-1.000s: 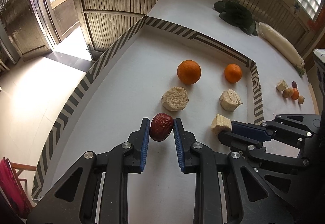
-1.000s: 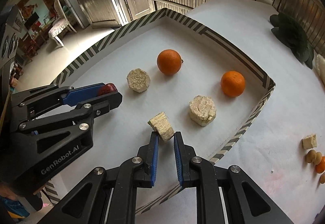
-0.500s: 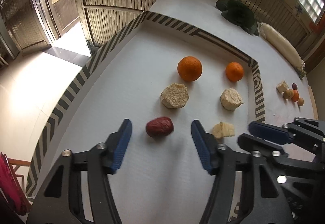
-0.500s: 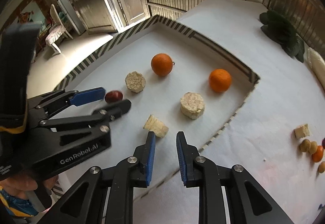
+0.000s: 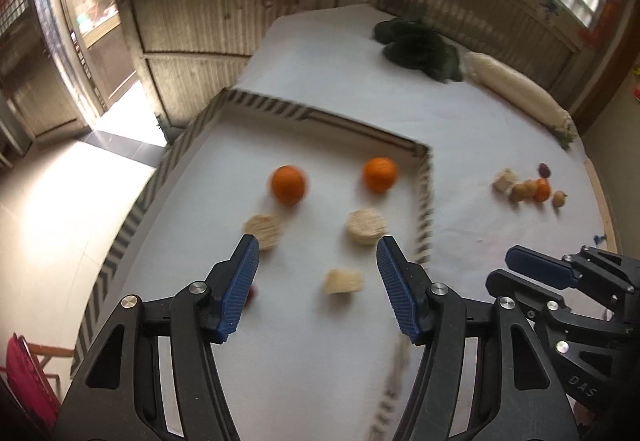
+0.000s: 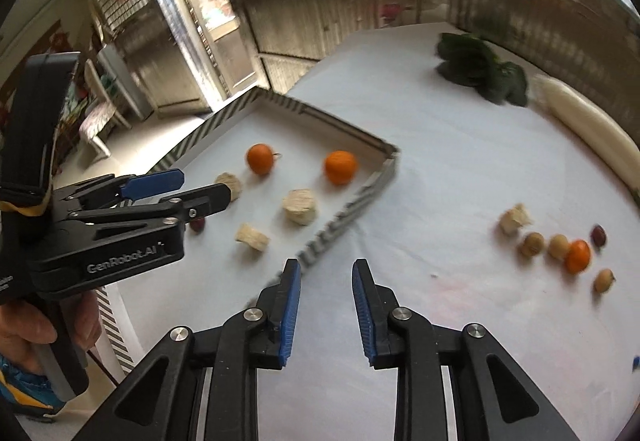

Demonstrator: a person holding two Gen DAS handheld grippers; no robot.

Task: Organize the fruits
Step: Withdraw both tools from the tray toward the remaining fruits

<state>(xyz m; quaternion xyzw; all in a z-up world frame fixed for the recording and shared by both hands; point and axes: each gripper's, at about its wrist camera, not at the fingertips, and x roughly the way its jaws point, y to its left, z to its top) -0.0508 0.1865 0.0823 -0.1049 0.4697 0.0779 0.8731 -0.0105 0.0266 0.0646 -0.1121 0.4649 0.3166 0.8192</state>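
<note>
A striped-rim tray (image 5: 425, 201) (image 6: 340, 221) holds two oranges (image 5: 288, 185) (image 5: 379, 173), two round pale chunks (image 5: 264, 229) (image 5: 366, 227), a pale wedge (image 5: 343, 281) (image 6: 252, 237) and a red date (image 6: 197, 223), mostly hidden behind my left finger. My left gripper (image 5: 318, 283) is open and empty, raised above the tray's near side. My right gripper (image 6: 326, 305) is open and empty, above the cloth just outside the tray's right rim. Loose fruits lie right of the tray: a pale chunk (image 6: 514, 219), brown balls (image 6: 532, 244), a small orange (image 6: 577, 256) and a dark date (image 6: 599, 235).
Dark leafy greens (image 5: 418, 49) (image 6: 480, 67) and a long white radish (image 5: 516, 89) (image 6: 588, 121) lie at the table's far end. The table's left edge drops to the floor beside a doorway. A red chair (image 5: 24, 385) stands at lower left.
Both grippers let go and opened, leaving the date and the wedge in the tray. Both pulled back and up; the right one moved rightward out of the tray.
</note>
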